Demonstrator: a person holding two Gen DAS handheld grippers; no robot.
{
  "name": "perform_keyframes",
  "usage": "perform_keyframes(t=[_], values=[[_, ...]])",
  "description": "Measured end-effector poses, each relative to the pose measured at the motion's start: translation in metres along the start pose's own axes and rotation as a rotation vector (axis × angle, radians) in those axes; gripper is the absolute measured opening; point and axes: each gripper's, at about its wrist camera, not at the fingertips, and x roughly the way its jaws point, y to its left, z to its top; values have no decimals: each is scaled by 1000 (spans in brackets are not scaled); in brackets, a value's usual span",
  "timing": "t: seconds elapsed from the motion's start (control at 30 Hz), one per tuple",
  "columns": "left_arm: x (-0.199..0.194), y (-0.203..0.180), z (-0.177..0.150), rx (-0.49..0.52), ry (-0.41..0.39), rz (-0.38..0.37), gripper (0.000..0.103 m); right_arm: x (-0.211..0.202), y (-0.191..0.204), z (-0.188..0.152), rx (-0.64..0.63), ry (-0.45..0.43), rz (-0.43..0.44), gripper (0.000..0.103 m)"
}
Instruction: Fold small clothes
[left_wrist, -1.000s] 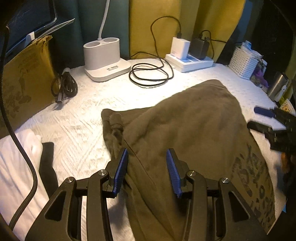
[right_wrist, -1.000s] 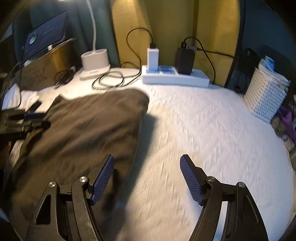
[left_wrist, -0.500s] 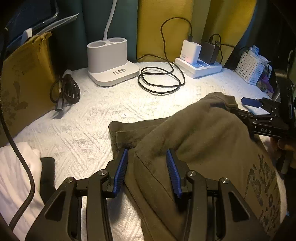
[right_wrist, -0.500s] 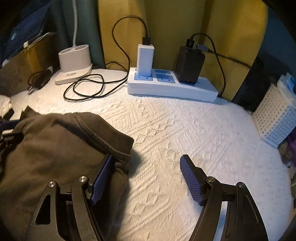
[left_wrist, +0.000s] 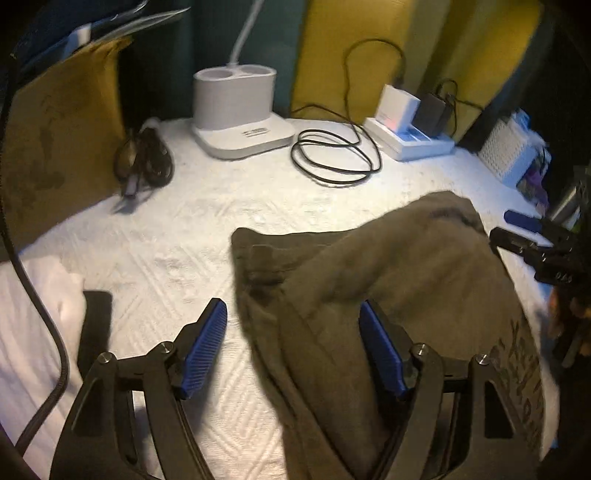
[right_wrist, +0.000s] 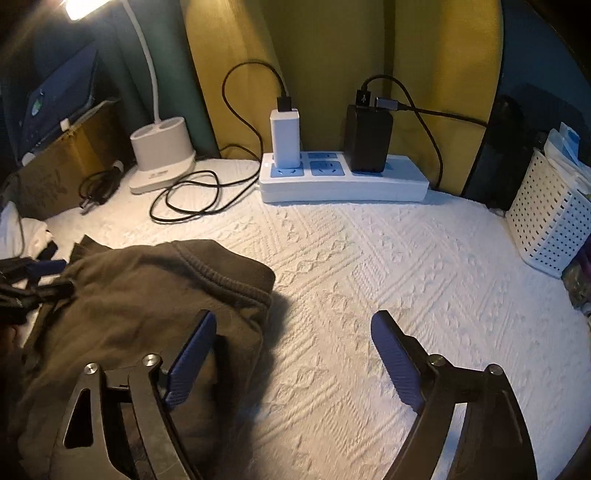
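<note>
Olive-brown knit garment with a ribbed hem and dark printed lettering lying half-folded on the white quilted desk cover, one layer doubled over another, far corner humped up instead of flat. Left tongs spread wide, released, straddling the garment's left folded edge with nothing pinched between the blue ribbed pads. Right tongs likewise released and wide apart, left pad over the garment's right edge, right pad over bare cover; from the left wrist view, seen just beside the cloth's far right corner.

Risks from here, as a judgement:
- Closing on the top layer only: fold peels open and the lower layer stays behind, leaving a crooked edge.
- Closing on both layers at the thick ribbed hem: bulky bite, likely slip from the pads mid-lift.
- Uneven pull between the two sides: garment drags and bunches on the textured cover.
- A wide sweep toward the back: loose coiled black cable and white power strip with plugged chargers lie near enough to snag.
- White perforated plastic basket well apart on the right, little hazard.
</note>
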Motion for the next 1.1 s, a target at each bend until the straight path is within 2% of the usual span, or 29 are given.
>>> perform_keyframes(t=[0.1, 0.2, 0.4, 0.5, 0.6, 0.8, 0.9, 1.1], values=[[3, -13, 1, 61, 8, -18, 74, 2, 0, -5, 5, 13, 39, 87], [6, -23, 0, 117, 6, 0, 75, 9, 3, -9, 6, 40, 79, 87], [7, -29, 0, 132, 1, -25, 74, 19, 5, -10, 38, 43, 148, 87], [7, -35, 0, 140, 5, -52, 74, 20, 10, -10, 26, 50, 168, 87], [7, -39, 0, 150, -3, -46, 74, 19, 19, -12, 1, 53, 202, 87], [6, -35, 0, 125, -23, -15, 53, 22, 37, -16, -59, 46, 202, 87], [6, -37, -2, 118, -39, 7, 51, 23, 44, -17, -86, 46, 199, 87], [7, -42, -2, 123, -55, 7, 40, 25, 56, -17, -118, 40, 185, 72]])
